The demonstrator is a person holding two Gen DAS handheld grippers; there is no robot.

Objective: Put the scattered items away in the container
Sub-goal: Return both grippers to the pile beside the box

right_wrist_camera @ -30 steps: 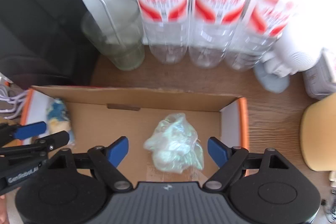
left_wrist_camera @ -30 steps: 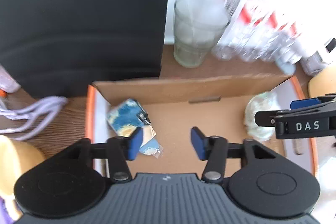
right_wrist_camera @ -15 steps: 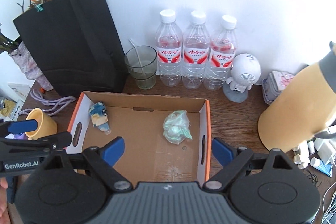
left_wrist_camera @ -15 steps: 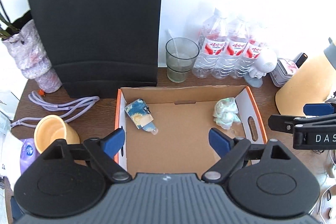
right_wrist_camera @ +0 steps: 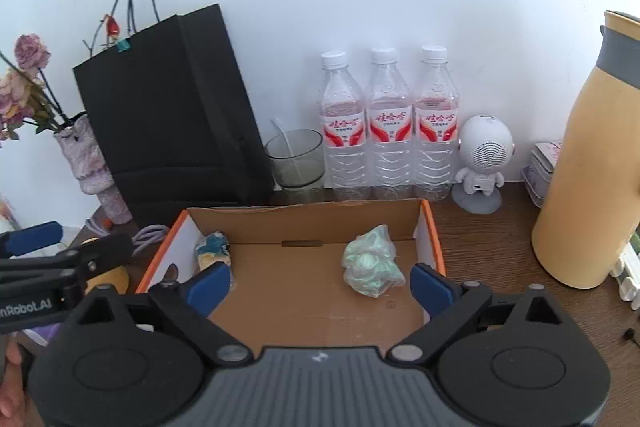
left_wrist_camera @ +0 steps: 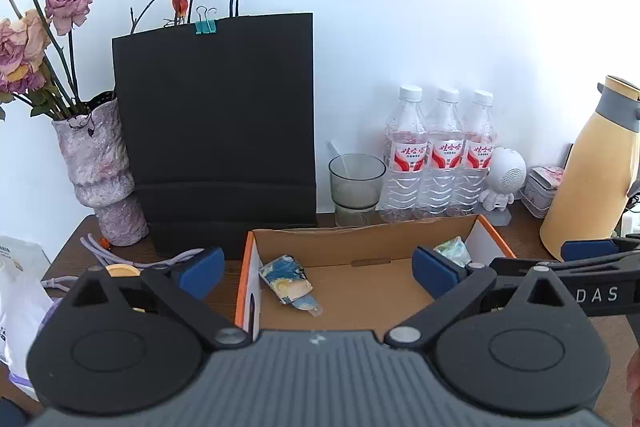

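Note:
An open cardboard box (left_wrist_camera: 360, 239) (right_wrist_camera: 304, 223) with orange edges sits on the brown desk. A blue and yellow packet (left_wrist_camera: 286, 277) (right_wrist_camera: 212, 247) lies inside at its left end. Near the right wall lies a crumpled green plastic bag (left_wrist_camera: 454, 251) (right_wrist_camera: 372, 265). My left gripper (left_wrist_camera: 318, 273) hangs above and in front of the box, its jaws opening wide with nothing held between them. My right gripper (right_wrist_camera: 320, 281) hovers beside it at the box's near side, jaws also opening and empty. Each gripper shows at the edge of the other's view.
Behind the box stand a black paper bag (left_wrist_camera: 216, 131), a glass (left_wrist_camera: 356, 183), three water bottles (left_wrist_camera: 444, 155) and a white robot figure (left_wrist_camera: 504, 183). A yellow flask (left_wrist_camera: 588, 179) stands right. At the left are a vase (left_wrist_camera: 96, 163), a purple cable (left_wrist_camera: 120, 259) and a yellow cup (left_wrist_camera: 122, 271).
Both grippers have drawn back and up from the inside of the box and tilted up, and their jaws have spread wider. The packet and the green bag stay lying in the box.

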